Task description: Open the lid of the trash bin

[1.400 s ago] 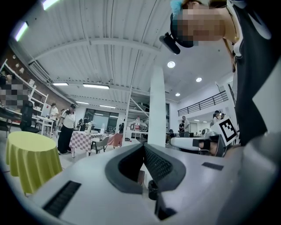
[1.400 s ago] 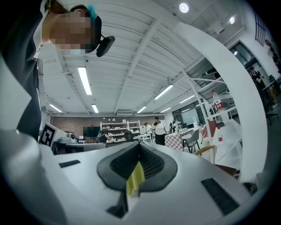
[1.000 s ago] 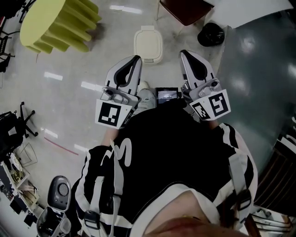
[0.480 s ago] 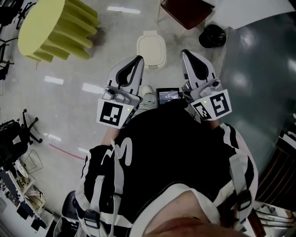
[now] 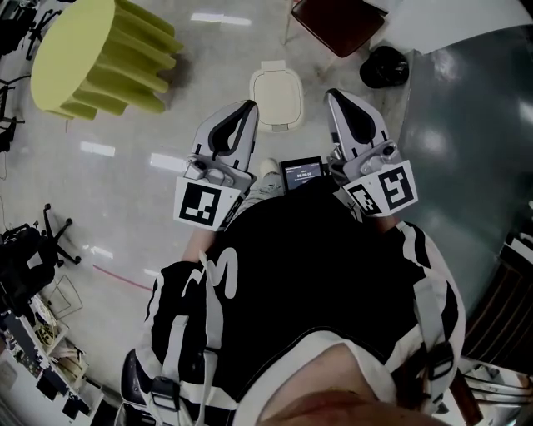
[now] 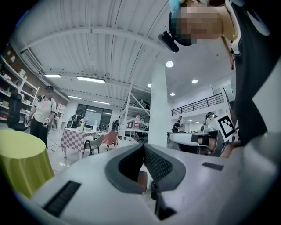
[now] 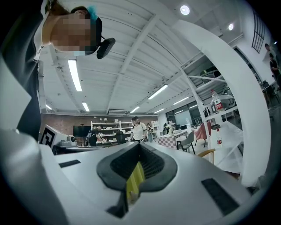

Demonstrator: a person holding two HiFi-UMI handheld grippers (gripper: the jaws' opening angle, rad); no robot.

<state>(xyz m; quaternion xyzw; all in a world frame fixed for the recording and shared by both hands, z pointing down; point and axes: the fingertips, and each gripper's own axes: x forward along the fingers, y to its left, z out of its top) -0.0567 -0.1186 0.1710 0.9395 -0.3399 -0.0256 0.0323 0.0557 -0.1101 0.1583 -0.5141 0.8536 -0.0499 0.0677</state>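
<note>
The trash bin (image 5: pixel 276 98) stands on the pale floor ahead of me, a small cream bin whose lid is down. My left gripper (image 5: pixel 246 107) is held at waist height with its tip just left of the bin in the head view. My right gripper (image 5: pixel 331 96) is held level with it, its tip just right of the bin. Both are well above the bin and apart from it. In the left gripper view the jaws of the left gripper (image 6: pixel 143 146) meet at the tip with nothing between them. The right gripper (image 7: pixel 139 145) is also shut and empty.
A yellow-green round stool (image 5: pixel 92 54) stands far left. A dark red chair (image 5: pixel 333 21) and a black round object (image 5: pixel 384 66) lie beyond the bin. A dark grey floor area (image 5: pixel 466 150) runs along the right. An office chair base (image 5: pixel 37 245) is at left.
The bin has drifted lower and slightly right in the head view, so it lies nearer to me. Both grippers keep the same pose and stay shut.
</note>
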